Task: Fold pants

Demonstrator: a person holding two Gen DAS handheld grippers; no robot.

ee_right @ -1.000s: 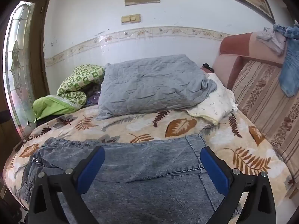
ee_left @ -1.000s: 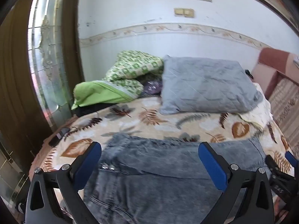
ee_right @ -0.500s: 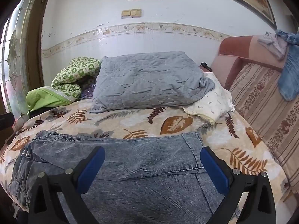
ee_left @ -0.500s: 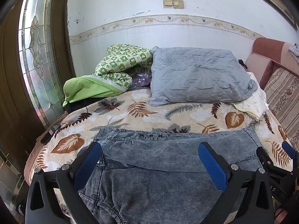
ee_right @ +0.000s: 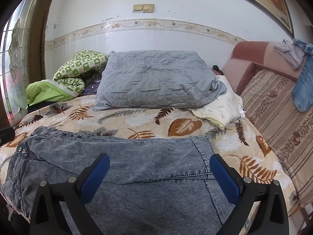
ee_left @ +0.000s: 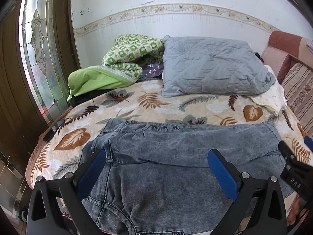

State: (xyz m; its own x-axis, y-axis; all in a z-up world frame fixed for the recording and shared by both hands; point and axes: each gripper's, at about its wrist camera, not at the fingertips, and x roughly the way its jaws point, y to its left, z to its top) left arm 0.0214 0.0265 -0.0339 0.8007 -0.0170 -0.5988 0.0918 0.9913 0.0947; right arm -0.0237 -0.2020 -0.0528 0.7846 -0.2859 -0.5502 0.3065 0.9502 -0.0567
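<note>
Pants (ee_left: 176,168) lie folded across the near edge of the bed (ee_left: 156,105), one layer lapped over the other. Left gripper (ee_left: 156,168): fingers spread wide, holding nothing, above the cloth. Right gripper (ee_right: 159,173): fingers likewise spread, empty, over the pants (ee_right: 127,166). Grey pillow (ee_right: 156,80) at 12 o'clock beyond; green quilt (ee_right: 78,66) at 10 o'clock.

A gray pillow (ee_right: 154,80) lies at the far end of the leaf blanket (ee_right: 137,121). A green quilt (ee_left: 125,60) sits left of it. A striped couch (ee_right: 277,105) stands on the right.
</note>
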